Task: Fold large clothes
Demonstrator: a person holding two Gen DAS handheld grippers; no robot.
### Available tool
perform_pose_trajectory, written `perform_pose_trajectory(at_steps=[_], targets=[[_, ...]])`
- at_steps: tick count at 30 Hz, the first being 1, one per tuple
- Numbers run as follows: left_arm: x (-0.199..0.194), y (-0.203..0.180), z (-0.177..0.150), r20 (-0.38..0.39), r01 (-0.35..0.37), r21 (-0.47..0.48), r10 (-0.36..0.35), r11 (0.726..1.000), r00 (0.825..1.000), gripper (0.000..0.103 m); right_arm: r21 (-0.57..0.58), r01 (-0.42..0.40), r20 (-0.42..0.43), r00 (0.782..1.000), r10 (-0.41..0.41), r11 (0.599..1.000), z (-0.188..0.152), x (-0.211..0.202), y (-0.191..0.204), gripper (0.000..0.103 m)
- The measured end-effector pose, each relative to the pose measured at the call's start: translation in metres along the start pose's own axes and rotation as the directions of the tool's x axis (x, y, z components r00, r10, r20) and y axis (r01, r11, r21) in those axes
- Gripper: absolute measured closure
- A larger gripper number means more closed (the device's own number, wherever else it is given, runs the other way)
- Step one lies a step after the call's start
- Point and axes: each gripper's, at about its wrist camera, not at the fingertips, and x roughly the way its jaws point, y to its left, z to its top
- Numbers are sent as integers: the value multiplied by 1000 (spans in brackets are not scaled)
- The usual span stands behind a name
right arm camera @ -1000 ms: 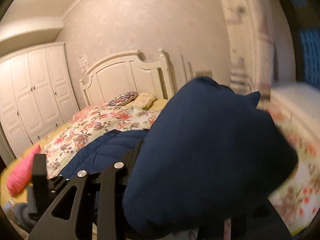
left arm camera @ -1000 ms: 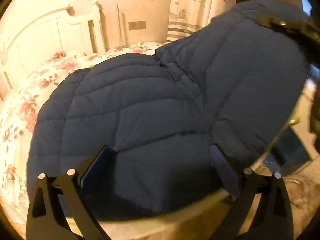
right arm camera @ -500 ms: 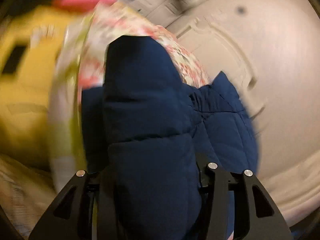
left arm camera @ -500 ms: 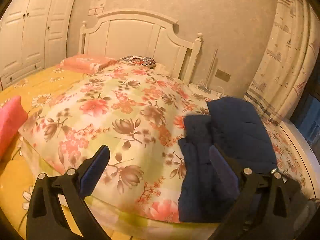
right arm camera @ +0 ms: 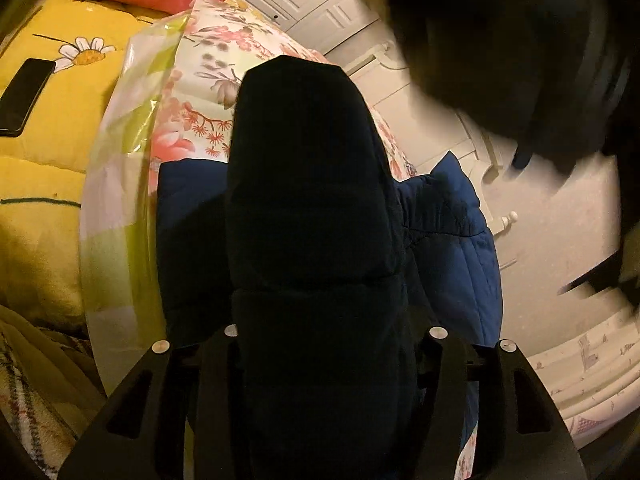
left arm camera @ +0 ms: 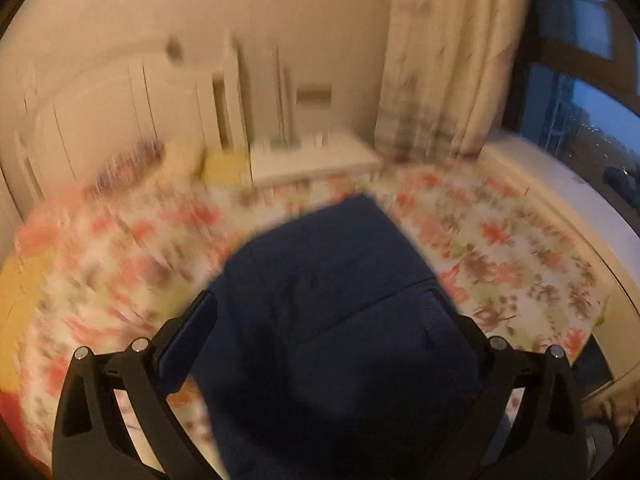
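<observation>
Opening, your right gripper jaws have a padded fold of the navy jacket between them; grip unclear. Jacket lies on the floral quilt. Your left gripper jaws stand wide apart above it, holding nothing.

Nothing here can be read: no words, labels, brand marks or numbers show on anything, and the left view is badly blurred.

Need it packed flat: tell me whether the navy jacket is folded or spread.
Folded: the navy quilted jacket lies doubled over itself, one padded layer atop another, on the floral quilt.
</observation>
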Motion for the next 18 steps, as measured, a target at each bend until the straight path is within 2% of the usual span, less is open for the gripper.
perform_pose_trajectory(at_steps=[2, 3, 4, 5, 6, 7, 8, 10, 11, 14, 15, 17, 18], targets=[[35, 12, -10, -58, -63, -31, 61, 998, 996, 2, 6, -31, 24, 999, 31, 999, -6, -11, -3, 40], [49, 19, -20, -66, -108, -42, 105, 993, 992, 2, 26, -77, 46, 996, 76, 997, -11, -20, -9, 37], [53, 27, -28, -50, -95, -59, 93, 994, 994, 2, 41, -120, 65, 991, 118, 992, -15, -26, -13, 22], [51, 34, -35, -26, -81, -84, 79, 993, 997, 2, 72, -207, 106, 974, 199, 976, -24, -39, -23, 20], [45, 41, -41, -8, -104, -107, 104, 989, 995, 2, 107, -267, 147, 957, 251, 958, -32, -48, -33, 21], [39, 46, -45, 4, -148, -110, 149, 983, 989, 2, 179, -312, 189, 942, 279, 933, -45, -59, -51, 23], [34, 48, -49, 17, -197, -99, 199, 975, 980, 2, 241, -338, 216, 933, 289, 910, -56, -63, -68, 31], [24, 47, -62, 42, -310, -49, 312, 950, 949, 2, 393, -343, 254, 932, 259, 853, -79, -64, -112, 34], [21, 47, -67, 48, -332, -29, 333, 943, 942, 2, 451, -334, 261, 936, 236, 827, -89, -63, -130, 37], [16, 42, -78, 64, -371, 19, 369, 928, 927, 2, 644, -344, 287, 937, 202, 684, -115, -33, -204, 41], [15, 39, -80, 69, -396, 38, 393, 917, 917, 2, 686, -331, 269, 943, 197, 647, -118, -15, -224, 42], [12, 32, -82, 76, -443, 60, 438, 895, 896, 2, 735, -286, 193, 958, 214, 615, -116, 33, -255, 42], [12, 30, -83, 74, -459, 58, 455, 886, 887, 2, 750, -276, 163, 958, 237, 602, -115, 54, -264, 43]])
